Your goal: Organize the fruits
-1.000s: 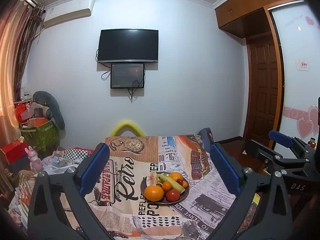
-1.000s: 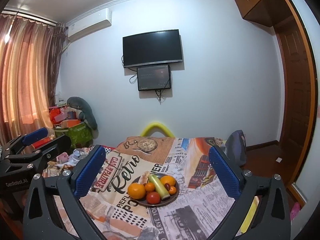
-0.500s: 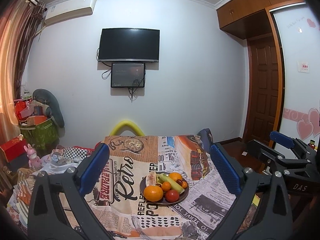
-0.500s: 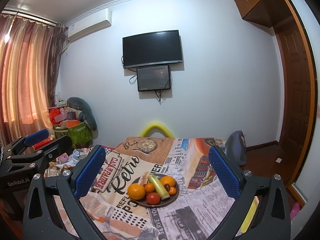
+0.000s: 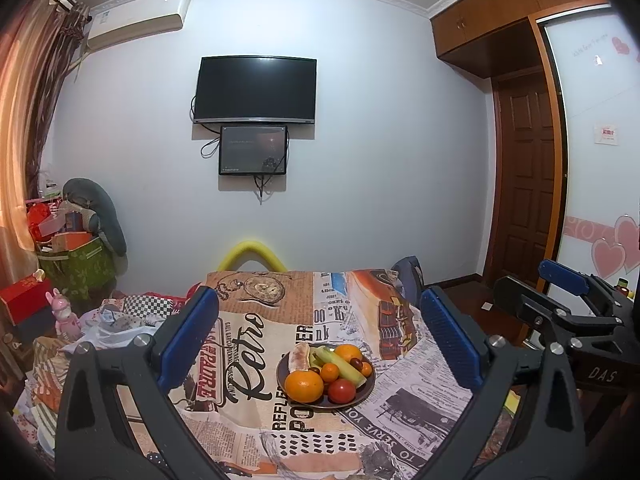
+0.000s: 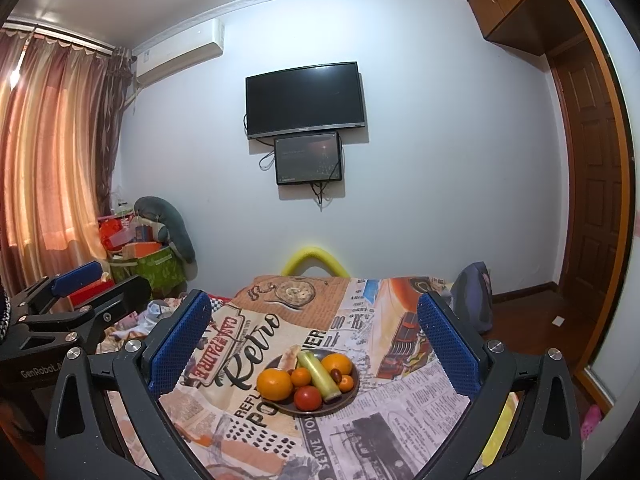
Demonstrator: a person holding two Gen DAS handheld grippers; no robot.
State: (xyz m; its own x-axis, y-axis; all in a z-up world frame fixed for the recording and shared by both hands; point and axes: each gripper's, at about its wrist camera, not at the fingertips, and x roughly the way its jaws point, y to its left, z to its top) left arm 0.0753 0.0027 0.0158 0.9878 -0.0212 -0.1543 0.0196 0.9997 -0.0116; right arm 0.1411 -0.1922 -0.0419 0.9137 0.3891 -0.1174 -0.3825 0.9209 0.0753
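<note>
While both units hovered empty, left gripper point(image 5: 318, 340) and right gripper point(image 6: 314, 340) stood spread wide | plate point(image 5: 362, 397) of fruit lower centre | large orange point(image 5: 304, 386): firm, round, slippery; grasp across widest girth | tomato point(image 5: 342, 390): soft; squeeze lightly

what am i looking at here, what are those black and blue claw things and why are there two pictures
The claws are two hand-held grippers; a person holds one in each hand. No robot arm is involved. Each gripper carries a wide-angle camera looking forward along its two fingers, so you get two pictures of one room.

One picture is from the left gripper, the other from the right gripper. Each also shows the other gripper at its edge.

Both are open and hold nothing; the blue pads stand wide apart.

Ahead is a table under a printed cloth. On it sits a dark plate piled with fruit: a big orange, smaller oranges, a tomato and a long yellow-green piece.
</note>
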